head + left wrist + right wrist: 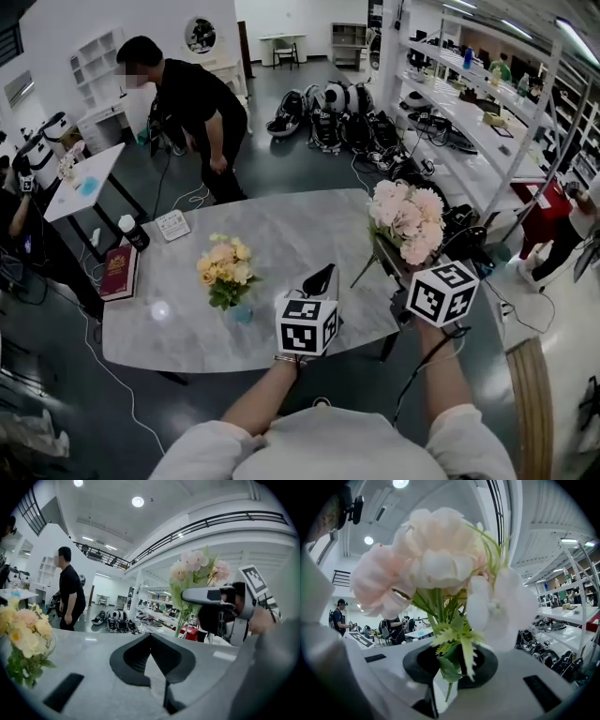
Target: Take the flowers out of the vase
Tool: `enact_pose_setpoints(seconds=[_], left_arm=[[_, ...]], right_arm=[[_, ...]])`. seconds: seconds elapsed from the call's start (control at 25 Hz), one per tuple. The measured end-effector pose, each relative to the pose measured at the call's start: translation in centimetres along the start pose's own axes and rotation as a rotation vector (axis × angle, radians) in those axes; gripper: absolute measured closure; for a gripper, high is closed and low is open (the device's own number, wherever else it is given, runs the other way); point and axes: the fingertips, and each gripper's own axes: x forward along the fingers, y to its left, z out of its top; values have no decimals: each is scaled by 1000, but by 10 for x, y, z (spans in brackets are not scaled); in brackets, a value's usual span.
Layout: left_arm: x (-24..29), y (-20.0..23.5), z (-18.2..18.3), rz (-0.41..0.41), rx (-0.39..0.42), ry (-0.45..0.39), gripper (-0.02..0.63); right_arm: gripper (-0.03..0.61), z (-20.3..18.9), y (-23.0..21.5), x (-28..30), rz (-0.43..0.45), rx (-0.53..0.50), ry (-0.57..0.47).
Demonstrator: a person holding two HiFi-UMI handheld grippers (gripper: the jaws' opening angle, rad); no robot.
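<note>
Big lab room, grey floor. Far left: person in black (192, 103) bent fwd, small white table (80, 192) at left edge. Grey marble-look bench (281, 234) runs across mid frame.

Bench left end: red book (119, 273), dark bottle w/ white cap (132, 232) just behind it, flat white gadget (172, 225) right of the bottle, can't tell what it is.

Left-centre of bench: yellow flowers (225, 265) upright in small pale-blue vase (241, 313), apart from both tongs. Far behind, pile of bags (328, 108) on floor.

Left tongs (151, 639) over bench centre near the near edge, right of the vase, pointing far. Jaws pressed together, nothing btwn them; left gripper view shows only bench top past the tips.

Right tongs (450, 665) at right end of bench, pinching the green stems of the pink flowers (406, 217). Right gripper view: stems + fern leaf sit btwn the jaws, pink heads fill the frame above. Bunch is up in the air over the bench's right end, in no vase, blooms tilted toward far side, well right of the yellow bunch. Left gripper view shows this bunch just beyond the right gripper.

Far right: long white shelving racks (487, 112) w/ gear on them.
</note>
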Motion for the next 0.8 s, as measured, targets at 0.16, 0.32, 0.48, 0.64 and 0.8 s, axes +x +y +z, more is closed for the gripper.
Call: enact_pose_setpoints(seconds=[0.16,0.32,0.48,0.64,0.8], left_arm=[[13,-25,-12,-36,15,3,606],[25,-48,-36,-72,13,54,606],[36,-65,-65,-97,5,121,606],[43,-67,-97,-92,-12,184,605],[50,-62,-125,-76,-33,231,605]], right_arm=[[520,-19,-23,-17,-49,31,38],[520,-46,-44,-31,-89,86,97],[520,-77,-61,-39,-114,143,153],[520,-111,-69,-39,-121,190,212],[520,-142,-74,-35,-114,216,265]])
